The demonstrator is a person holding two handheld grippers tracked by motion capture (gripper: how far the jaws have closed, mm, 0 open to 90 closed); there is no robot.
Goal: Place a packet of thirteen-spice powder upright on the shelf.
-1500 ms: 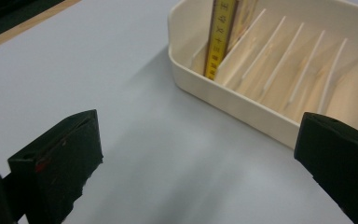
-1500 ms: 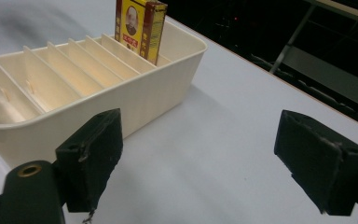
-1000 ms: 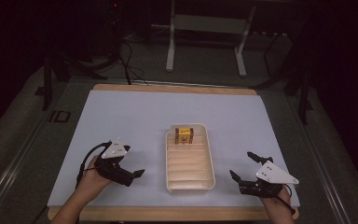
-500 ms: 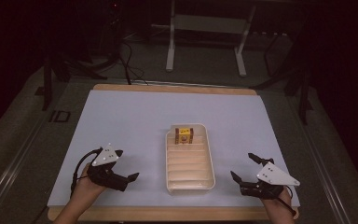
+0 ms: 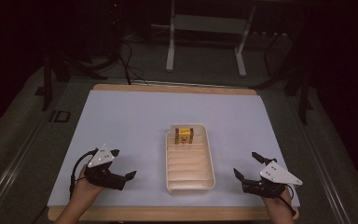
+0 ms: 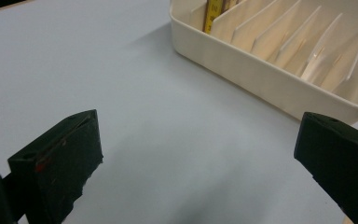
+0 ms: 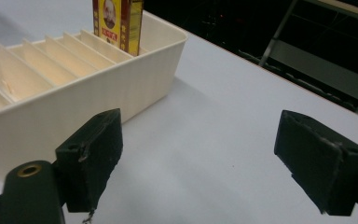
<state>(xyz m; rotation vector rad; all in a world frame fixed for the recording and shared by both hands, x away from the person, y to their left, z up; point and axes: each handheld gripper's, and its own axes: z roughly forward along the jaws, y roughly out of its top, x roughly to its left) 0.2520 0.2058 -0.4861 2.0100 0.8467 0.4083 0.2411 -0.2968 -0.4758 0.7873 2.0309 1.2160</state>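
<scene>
High view: both grippers wait, jaws spread, holding nothing.
We see the left gripper (image 5: 123,164) at 9 o'clock and the right gripper (image 5: 248,166) at 3 o'clock of the slotted tray (image 5: 189,185); the yellow box (image 5: 184,136) stands in its 12 o'clock slot. Left gripper view: we should clear the tray wall. Right gripper view: approach the box upright.

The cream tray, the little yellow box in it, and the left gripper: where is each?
Cream tray (image 5: 190,186): high view, near rim.
Yellow box (image 5: 184,136): high view, front face.
Left gripper (image 5: 123,164): high view, between its open fingertips.
</scene>
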